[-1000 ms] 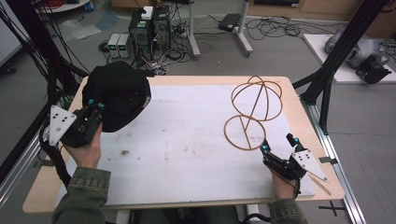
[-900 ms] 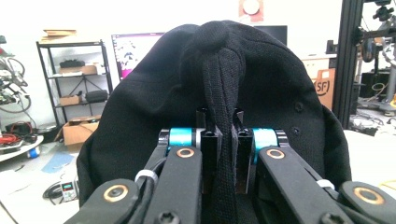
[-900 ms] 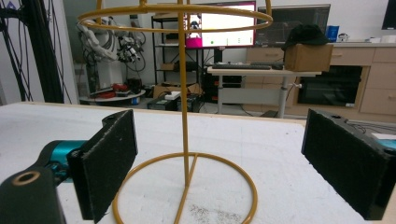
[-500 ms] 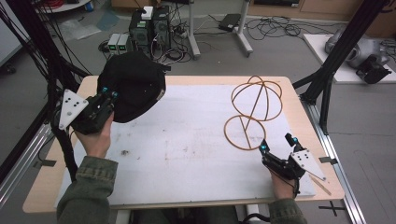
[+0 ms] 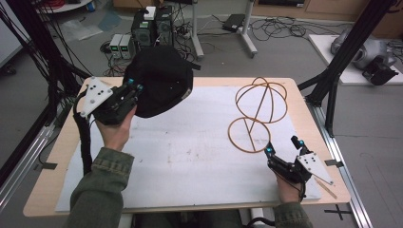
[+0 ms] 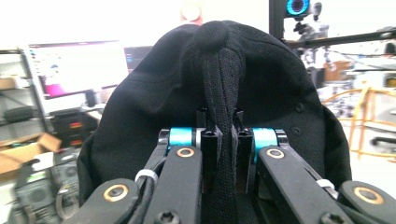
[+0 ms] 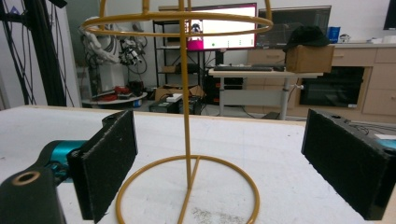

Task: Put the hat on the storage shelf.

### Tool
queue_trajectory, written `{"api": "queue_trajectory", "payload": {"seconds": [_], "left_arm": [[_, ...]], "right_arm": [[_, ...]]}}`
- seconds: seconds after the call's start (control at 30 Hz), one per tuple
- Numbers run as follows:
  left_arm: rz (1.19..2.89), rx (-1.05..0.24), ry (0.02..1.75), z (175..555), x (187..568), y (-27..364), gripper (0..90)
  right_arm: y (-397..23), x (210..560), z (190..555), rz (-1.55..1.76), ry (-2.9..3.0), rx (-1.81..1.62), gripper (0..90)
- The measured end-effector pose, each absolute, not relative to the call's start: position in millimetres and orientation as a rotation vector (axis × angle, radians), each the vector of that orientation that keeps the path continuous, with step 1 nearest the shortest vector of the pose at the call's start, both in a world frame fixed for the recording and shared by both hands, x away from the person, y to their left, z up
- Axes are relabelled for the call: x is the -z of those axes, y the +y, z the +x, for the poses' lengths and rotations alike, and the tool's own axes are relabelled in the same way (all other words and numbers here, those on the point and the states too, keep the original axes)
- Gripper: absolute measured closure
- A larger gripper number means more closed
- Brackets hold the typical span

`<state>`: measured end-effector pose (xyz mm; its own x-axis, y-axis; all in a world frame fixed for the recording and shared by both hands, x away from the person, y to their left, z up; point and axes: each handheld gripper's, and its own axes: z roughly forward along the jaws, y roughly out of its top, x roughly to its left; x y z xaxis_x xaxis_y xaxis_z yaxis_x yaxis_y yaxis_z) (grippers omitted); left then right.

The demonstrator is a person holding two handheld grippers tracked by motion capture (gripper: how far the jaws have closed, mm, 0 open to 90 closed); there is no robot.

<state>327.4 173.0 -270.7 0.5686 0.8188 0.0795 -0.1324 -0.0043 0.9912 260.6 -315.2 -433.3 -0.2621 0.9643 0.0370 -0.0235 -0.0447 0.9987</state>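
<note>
A black cap (image 5: 159, 85) hangs in the air over the table's far left, pinched at its edge by my left gripper (image 5: 134, 89). From the left gripper view the cap (image 6: 187, 107) rises in front of the shut jaws, a fold of its fabric (image 6: 223, 154) clamped between them. A gold wire hat stand (image 5: 259, 111) with a ring base and a globe-shaped top stands upright at the right of the white mat. My right gripper (image 5: 281, 151) rests low near the front right, open, a little in front of the stand's base ring (image 7: 187, 191).
The white mat (image 5: 190, 156) covers most of the wooden table (image 5: 62, 142). Black frame posts (image 5: 337, 66) stand at the table's right and left edges. Beyond the far edge are computer boxes and cables on the floor (image 5: 147, 33).
My left gripper has lifted the cap off the table and carried it up and toward the right. The right gripper and the stand have stayed put.
</note>
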Motion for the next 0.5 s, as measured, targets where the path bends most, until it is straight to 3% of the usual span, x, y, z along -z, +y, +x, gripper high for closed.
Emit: {"api": "queue_trajectory", "payload": {"seconds": [0.5], "left_arm": [[1.419, -0.718, 0.543, 351, 265, 113, 85.9]], "right_arm": [[-316, 432, 259, 1.082, 1.354, -1.466, 9.7]]}}
